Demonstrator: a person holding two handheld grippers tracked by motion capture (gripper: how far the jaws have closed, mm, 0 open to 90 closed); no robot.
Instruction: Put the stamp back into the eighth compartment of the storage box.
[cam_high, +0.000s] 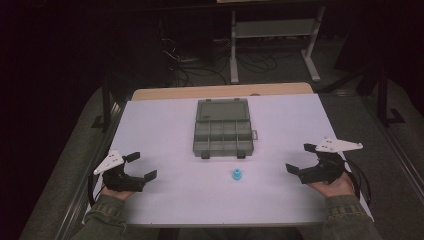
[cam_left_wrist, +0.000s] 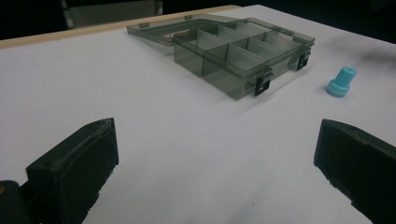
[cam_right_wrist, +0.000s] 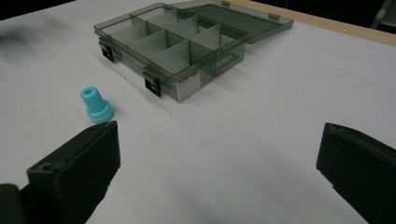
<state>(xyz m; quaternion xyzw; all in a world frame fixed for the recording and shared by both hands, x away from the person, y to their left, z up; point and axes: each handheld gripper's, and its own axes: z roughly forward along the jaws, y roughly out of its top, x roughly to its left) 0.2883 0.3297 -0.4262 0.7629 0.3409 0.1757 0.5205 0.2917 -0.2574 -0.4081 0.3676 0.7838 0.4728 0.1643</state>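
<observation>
Looks like a lab or workshop — dark room, cable tangle (cam_high: 197, 65) on the floor well beyond both claws. Metal-framed bench legs (cam_high: 272, 42) past the white-topped table (cam_high: 165, 125) — no home furnishings.

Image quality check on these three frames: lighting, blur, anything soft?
High view: dim, room beyond the white table nearly black; small blue plastic cap shows clearly. Left gripper view: translucent grey compartment box fairly sharp, a smudgy dark patch at upper right, left gripper jaws soft and close to the lens. Right gripper view: similar smudge at upper left, right gripper jaws soft too.
</observation>
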